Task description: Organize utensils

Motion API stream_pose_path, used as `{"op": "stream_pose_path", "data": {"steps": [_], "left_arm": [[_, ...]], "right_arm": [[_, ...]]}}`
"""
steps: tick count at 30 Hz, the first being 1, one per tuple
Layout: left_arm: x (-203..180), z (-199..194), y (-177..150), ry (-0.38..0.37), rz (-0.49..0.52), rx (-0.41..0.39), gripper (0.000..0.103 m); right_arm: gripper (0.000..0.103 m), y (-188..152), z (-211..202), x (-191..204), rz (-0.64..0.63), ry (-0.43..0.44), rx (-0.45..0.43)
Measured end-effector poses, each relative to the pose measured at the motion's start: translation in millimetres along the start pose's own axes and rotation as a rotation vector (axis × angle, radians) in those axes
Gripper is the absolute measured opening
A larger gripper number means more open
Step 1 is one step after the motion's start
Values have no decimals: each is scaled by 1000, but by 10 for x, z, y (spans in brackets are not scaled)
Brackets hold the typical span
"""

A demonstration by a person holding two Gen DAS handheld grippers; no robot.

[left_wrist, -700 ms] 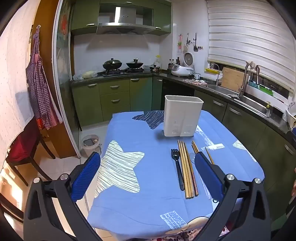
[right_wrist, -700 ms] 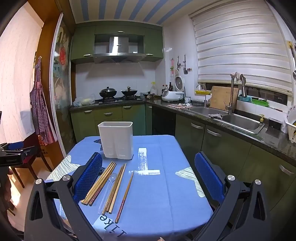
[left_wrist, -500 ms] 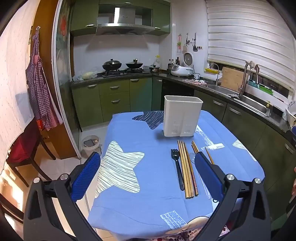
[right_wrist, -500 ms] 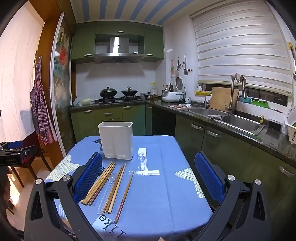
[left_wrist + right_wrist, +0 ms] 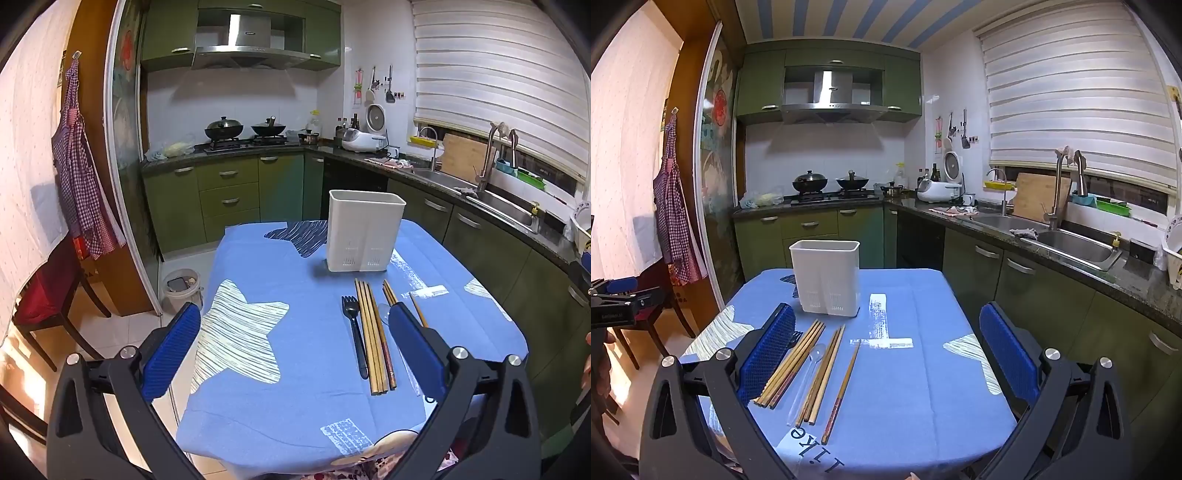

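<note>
A white utensil holder [image 5: 364,230] stands on the blue tablecloth [image 5: 258,332]; it also shows in the right wrist view [image 5: 827,277]. In front of it lie a black fork [image 5: 355,336], several wooden chopsticks [image 5: 373,336] and a clear plastic spoon [image 5: 809,373]. The chopsticks [image 5: 798,362] show in the right wrist view too, with a single one [image 5: 842,387] apart to the right. My left gripper [image 5: 295,343] is open and empty above the near table edge. My right gripper [image 5: 886,354] is open and empty, its left pad [image 5: 768,350] over the chopsticks' left side.
Green kitchen cabinets [image 5: 229,199] and a stove with two pans [image 5: 243,129] stand behind the table. A sink counter [image 5: 1052,236] runs along the right. A red chair [image 5: 48,295] and a small bin [image 5: 181,288] stand on the floor at the left.
</note>
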State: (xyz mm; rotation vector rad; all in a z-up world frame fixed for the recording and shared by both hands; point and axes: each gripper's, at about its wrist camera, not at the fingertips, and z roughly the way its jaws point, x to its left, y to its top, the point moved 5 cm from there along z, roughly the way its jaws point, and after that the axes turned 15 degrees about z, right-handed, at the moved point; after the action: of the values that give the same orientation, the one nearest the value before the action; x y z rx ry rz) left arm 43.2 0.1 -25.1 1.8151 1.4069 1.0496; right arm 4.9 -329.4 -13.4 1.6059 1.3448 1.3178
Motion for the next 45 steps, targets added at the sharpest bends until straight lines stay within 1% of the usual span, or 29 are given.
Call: {"op": "stream_pose_path", "data": {"steps": [19, 25, 31, 32, 45], "left_arm": [[-50, 27, -56, -3, -3, 3, 97], [-45, 43, -68, -3, -2, 4, 97], [-46, 46, -73, -5, -2, 5, 97], [-6, 54, -119, -4, -2, 5, 97], [3, 83, -108, -10, -4, 9, 97]], "right_arm": [[99, -35, 27, 35, -1, 0, 3], [99, -99, 86, 17, 1, 3, 9], [99, -86, 80, 12, 2, 1, 9], [99, -96, 88, 18, 3, 1, 9], [99, -90, 94, 9, 2, 0, 9]]}}
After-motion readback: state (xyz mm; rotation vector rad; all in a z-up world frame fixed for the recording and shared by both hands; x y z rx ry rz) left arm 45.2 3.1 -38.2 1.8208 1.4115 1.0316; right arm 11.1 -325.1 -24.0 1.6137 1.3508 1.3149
